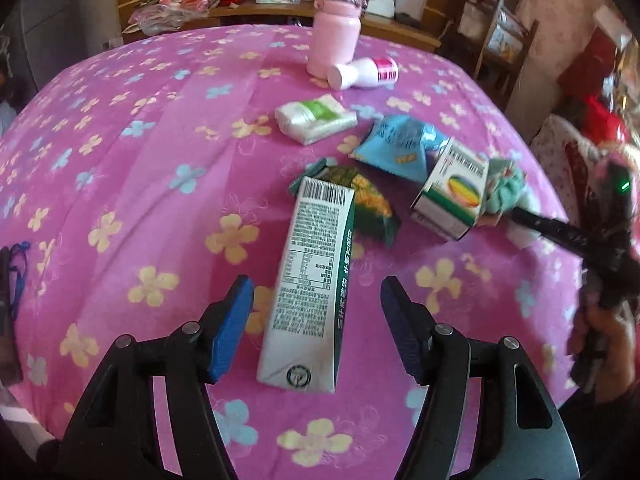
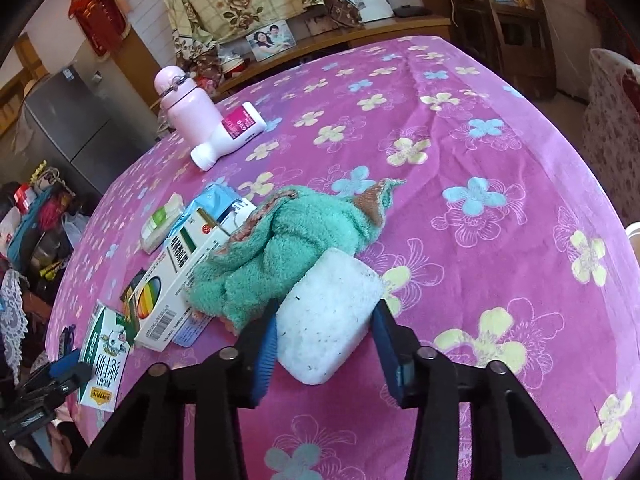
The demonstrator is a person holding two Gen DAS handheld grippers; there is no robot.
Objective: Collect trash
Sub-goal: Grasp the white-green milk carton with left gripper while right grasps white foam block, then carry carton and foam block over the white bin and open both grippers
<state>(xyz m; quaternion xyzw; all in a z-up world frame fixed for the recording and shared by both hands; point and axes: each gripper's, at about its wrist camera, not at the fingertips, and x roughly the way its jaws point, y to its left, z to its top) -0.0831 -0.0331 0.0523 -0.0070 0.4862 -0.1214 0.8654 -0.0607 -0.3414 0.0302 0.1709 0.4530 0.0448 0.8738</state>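
A white and green milk carton (image 1: pixel 310 288) lies flat on the pink flowered tablecloth, its near end between the open fingers of my left gripper (image 1: pixel 318 304); neither pad touches it. It also shows in the right wrist view (image 2: pixel 105 354). A green snack wrapper (image 1: pixel 370 204), a blue wrapper (image 1: pixel 400 146) and a white medicine box (image 1: pixel 454 188) lie beyond it. My right gripper (image 2: pixel 324 332) is open around a white sponge block (image 2: pixel 330 320) beside a green towel (image 2: pixel 296 248). The right gripper shows at the right in the left wrist view (image 1: pixel 568 236).
A pink flask (image 1: pixel 336 28) stands at the back with a white bottle (image 1: pixel 362 73) lying beside it. A tissue pack (image 1: pixel 314 119) lies mid-table. The tablecloth (image 2: pixel 480 160) stretches right. A cluttered shelf with a photo frame (image 2: pixel 271 39) stands behind the table.
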